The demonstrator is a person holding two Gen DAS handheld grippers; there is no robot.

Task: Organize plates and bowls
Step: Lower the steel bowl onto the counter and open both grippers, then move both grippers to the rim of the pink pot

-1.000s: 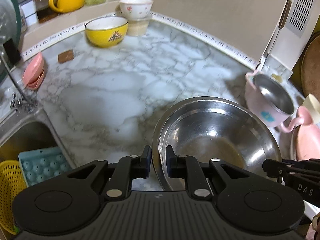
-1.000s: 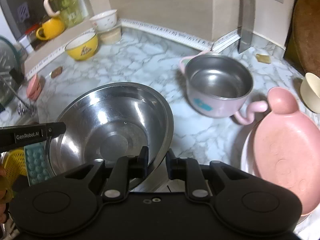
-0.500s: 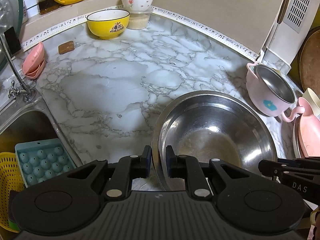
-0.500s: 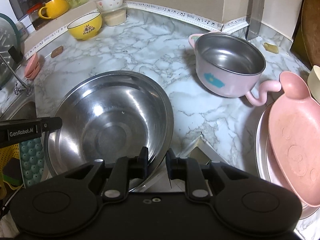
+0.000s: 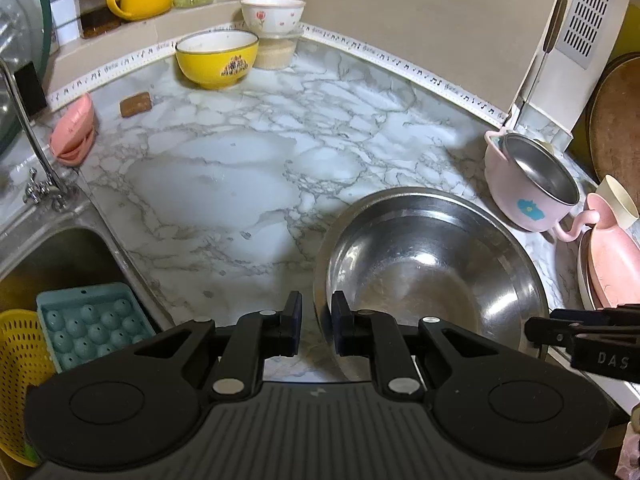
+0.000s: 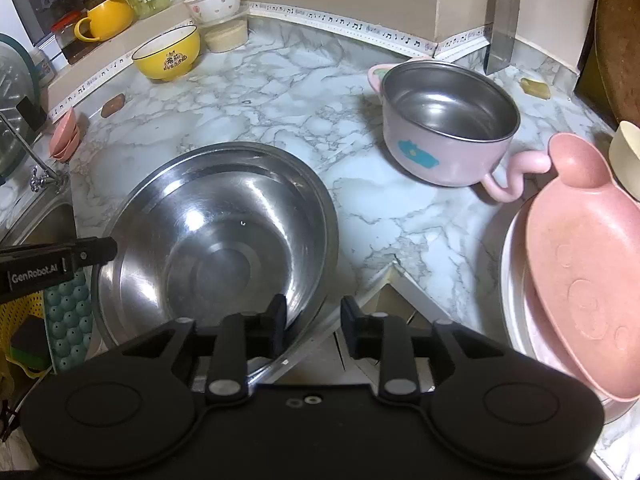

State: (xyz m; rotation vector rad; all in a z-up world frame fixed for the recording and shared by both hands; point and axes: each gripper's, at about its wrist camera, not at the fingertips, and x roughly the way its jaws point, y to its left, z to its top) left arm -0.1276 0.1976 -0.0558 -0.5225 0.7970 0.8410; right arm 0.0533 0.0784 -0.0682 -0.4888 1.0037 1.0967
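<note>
A large steel bowl [image 5: 432,264] sits at the near edge of the marble counter [image 5: 248,168]. My left gripper [image 5: 316,320] is shut on its left rim, one finger inside and one outside. In the right wrist view the same bowl [image 6: 216,232] has its near right rim between the fingers of my right gripper [image 6: 314,320]. That gripper's jaws are opening and its pads stand clear of the rim. The left gripper's fingertip [image 6: 96,250] shows at the bowl's left rim.
A pink steel-lined pot [image 6: 444,128] with a curled handle stands at the right. A pink plate [image 6: 580,264] lies on a white plate [image 6: 510,272]. A yellow bowl [image 5: 216,58] and a white bowl [image 5: 272,14] stand at the back. The sink [image 5: 52,252] holds a teal tray [image 5: 88,324].
The right gripper's fingers have spread apart and come off the steel bowl's rim. The left gripper keeps its pinch on the rim, and the bowl has hardly moved.
</note>
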